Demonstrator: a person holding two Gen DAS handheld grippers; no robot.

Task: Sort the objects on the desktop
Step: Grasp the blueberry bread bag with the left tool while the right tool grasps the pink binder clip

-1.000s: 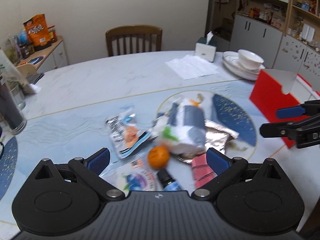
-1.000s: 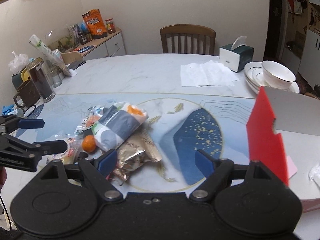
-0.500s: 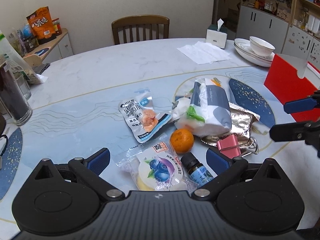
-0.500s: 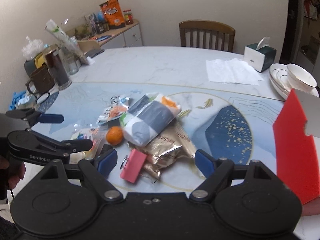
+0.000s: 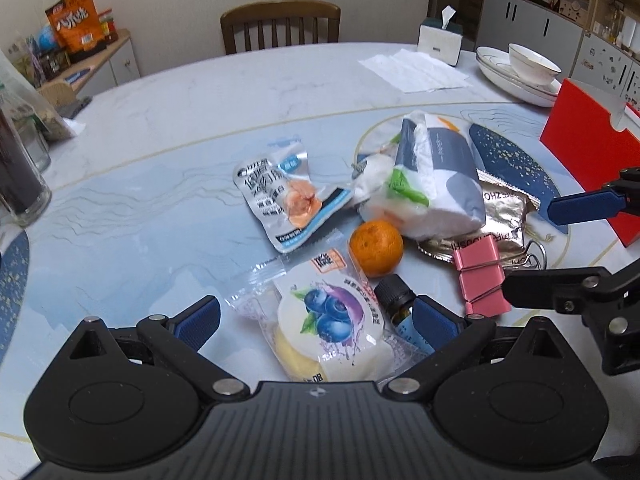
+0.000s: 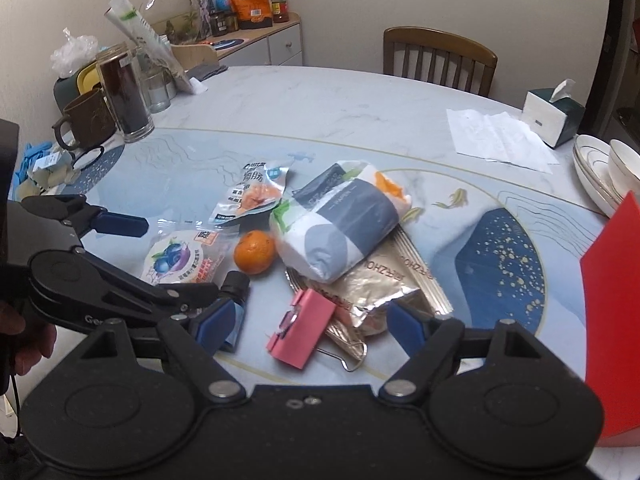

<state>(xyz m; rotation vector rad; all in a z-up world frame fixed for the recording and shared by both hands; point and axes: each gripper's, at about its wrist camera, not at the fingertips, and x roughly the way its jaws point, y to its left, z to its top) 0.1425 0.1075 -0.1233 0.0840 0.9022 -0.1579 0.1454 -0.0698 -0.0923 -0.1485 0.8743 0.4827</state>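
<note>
Both grippers hung spread and empty: left gripper (image 5: 316,320) over the blueberry pastry (image 5: 332,320), right gripper (image 6: 308,320) over the pink binder clip (image 6: 300,330).

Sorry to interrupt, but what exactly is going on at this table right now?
A person holds a two-finger gripper in each hand over a heap of small items on the table. Both are open and empty. The left gripper hangs over a blueberry snack pack and a small dark bottle. The right gripper frames a pink binder clip. An orange, a tissue pack, a foil pouch and a red box lie nearby. Nothing is picked up yet.
</note>
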